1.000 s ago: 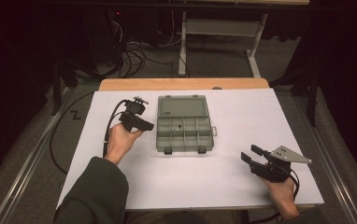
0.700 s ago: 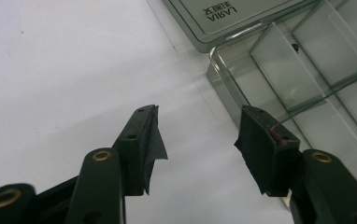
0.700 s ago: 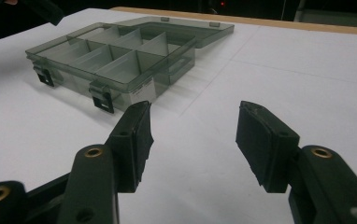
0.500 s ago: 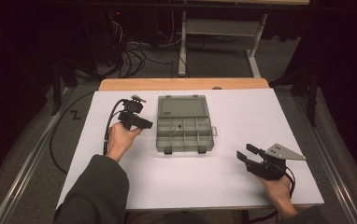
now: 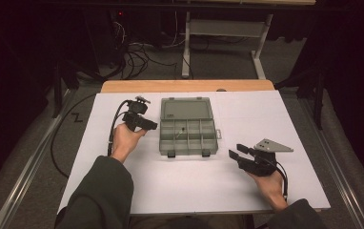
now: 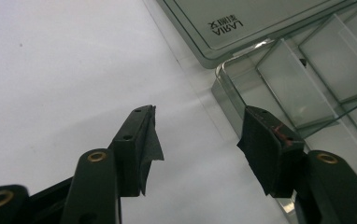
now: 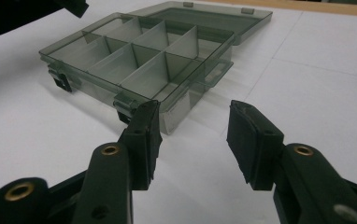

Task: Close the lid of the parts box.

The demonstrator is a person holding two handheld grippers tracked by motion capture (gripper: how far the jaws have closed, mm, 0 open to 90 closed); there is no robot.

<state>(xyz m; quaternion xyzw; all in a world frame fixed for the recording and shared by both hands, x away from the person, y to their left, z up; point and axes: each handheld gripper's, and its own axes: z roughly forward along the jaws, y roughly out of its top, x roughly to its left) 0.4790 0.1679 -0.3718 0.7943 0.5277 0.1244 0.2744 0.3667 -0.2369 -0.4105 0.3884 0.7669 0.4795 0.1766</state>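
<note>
Two hand-held grippers flanked an open compartment box on the white table.

Nearest the person, the right gripper sat low over the table, just beside the box's front right corner, its jaws apart with nothing between them, having just been closing. Farther in, the left gripper was held at the box's left edge, jaws spread and empty, having just been opening; one pad hung close to the clear wall of the box. The box lay mid-table, its lid folded flat toward the far side, dividers standing upright. Beyond it ran the table's wooden far edge.
</note>
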